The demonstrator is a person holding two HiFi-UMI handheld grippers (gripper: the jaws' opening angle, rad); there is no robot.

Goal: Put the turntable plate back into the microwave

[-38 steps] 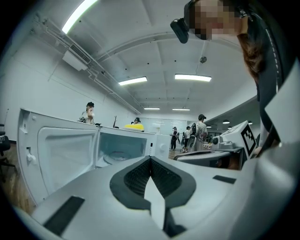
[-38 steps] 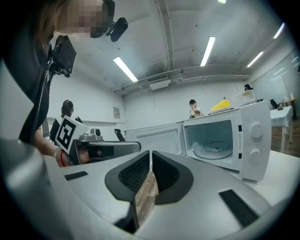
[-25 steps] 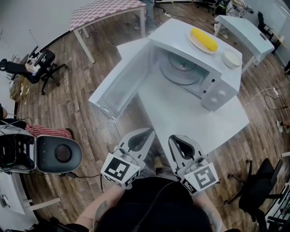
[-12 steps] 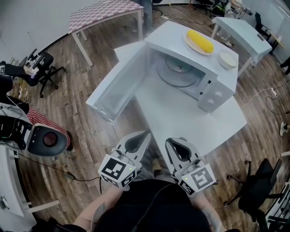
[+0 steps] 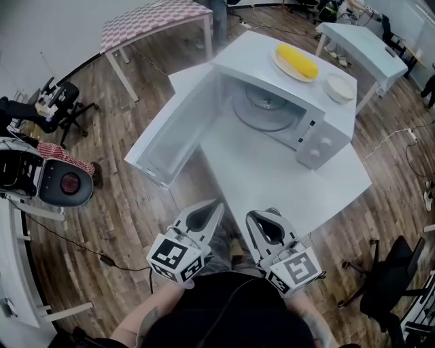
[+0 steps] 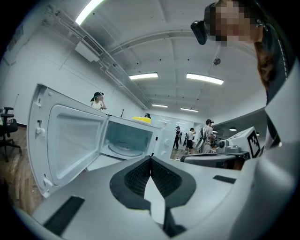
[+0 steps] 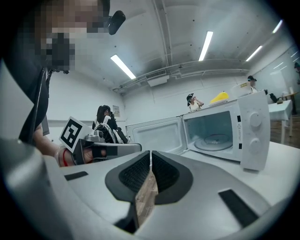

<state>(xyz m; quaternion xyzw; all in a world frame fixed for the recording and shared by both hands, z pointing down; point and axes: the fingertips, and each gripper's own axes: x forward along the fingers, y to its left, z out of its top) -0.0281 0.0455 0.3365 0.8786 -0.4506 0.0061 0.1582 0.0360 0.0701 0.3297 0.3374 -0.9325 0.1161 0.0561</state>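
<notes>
The glass turntable plate (image 5: 262,112) is sitting flat on the floor of the microwave (image 5: 253,49), inside the open cavity, and neither claw is touching it. The microwave door (image 5: 166,139) is swung wide to the left, its inner face bare. The control panel with two knobs (image 5: 325,144) sits at the right of the cavity. On top of the microwave there's a small plate (image 5: 282,64) carrying a yellow cob of corn (image 5: 297,60), and just beside it a white bowl (image 5: 338,87). The oven stands at the far end of the white counter (image 5: 285,183), and the stretch in front of it is bare. Down at the near edge, well apart from the oven, come the two claws, held side by side close to the person's body. The left claw (image 5: 217,204) is pressed fully shut, its ribbed pads meeting tip to tip with nothing between them, pointing roughly level toward the open door. The right claw (image 5: 250,216) is just the same: jaws together, empty, aimed at the oven. Around the counter runs a wooden floor (image 5: 102,204), with a checked table (image 5: 160,13) behind, another white table (image 5: 360,44) to the right, and a black office chair (image 5: 58,98) over on the left. The gripper views show a few people standing in the background of the room.
</notes>
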